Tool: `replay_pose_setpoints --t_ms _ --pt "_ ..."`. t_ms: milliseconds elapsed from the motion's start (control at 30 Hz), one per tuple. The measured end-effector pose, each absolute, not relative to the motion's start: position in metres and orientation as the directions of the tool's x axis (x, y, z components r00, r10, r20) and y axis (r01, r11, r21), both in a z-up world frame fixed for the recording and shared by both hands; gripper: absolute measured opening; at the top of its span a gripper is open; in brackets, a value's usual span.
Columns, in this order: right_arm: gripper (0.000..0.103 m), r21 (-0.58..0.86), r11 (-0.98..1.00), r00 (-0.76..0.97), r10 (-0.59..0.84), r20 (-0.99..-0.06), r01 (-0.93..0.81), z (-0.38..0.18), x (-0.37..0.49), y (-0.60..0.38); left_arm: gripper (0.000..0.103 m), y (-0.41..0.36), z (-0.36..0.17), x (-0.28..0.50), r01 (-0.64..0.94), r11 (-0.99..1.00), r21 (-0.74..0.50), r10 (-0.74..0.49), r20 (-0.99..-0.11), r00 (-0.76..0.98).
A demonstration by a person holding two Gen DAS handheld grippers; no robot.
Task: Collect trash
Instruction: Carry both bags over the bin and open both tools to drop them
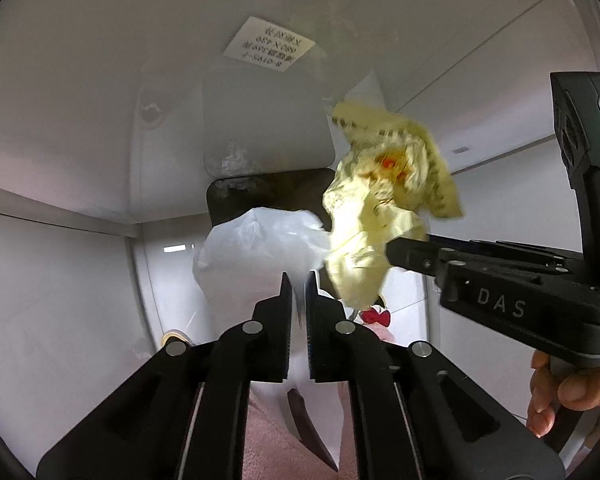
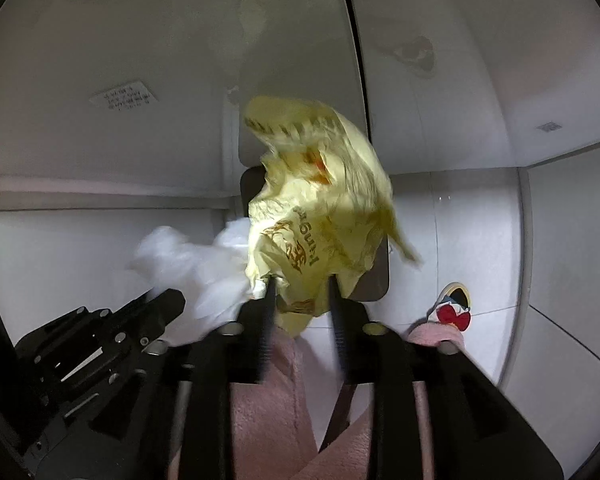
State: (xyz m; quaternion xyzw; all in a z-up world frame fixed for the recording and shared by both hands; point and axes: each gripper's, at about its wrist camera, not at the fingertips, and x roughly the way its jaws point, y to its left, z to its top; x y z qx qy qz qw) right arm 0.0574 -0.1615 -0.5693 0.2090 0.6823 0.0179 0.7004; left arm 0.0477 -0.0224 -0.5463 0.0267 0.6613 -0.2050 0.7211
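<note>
Presently, your left gripper (image 1: 299, 280) pinched the white plastic bag (image 1: 256, 240) nearly closed while your right gripper (image 2: 302, 288) clasped the crumpled yellow wrapper (image 2: 320, 216), held beside the bag, which, judging so, wanted lowering squarely into its mouth before release.

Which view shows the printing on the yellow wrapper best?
The right wrist view: the yellow wrapper fills its centre and its brown lettering faces the camera. The left wrist view shows it side-on, held in the right tongs, with only striped edges readable.
</note>
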Motion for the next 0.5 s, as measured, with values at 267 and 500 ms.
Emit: replay_pose_setpoints --t_ms 267,500 --pt "0.052 0.299 0.919 0.113 0.279 -0.954 0.259 -0.555 0.060 -0.168 0.045 -0.015 -0.536 0.051 0.315 0.922 -0.224 -0.255 -0.965 0.061" --pt "0.076 0.252 0.942 0.179 0.214 -0.960 0.224 -0.513 0.055 -0.172 0.071 -0.007 -0.498 0.048 0.321 0.926 -0.200 -0.251 -0.960 0.125"
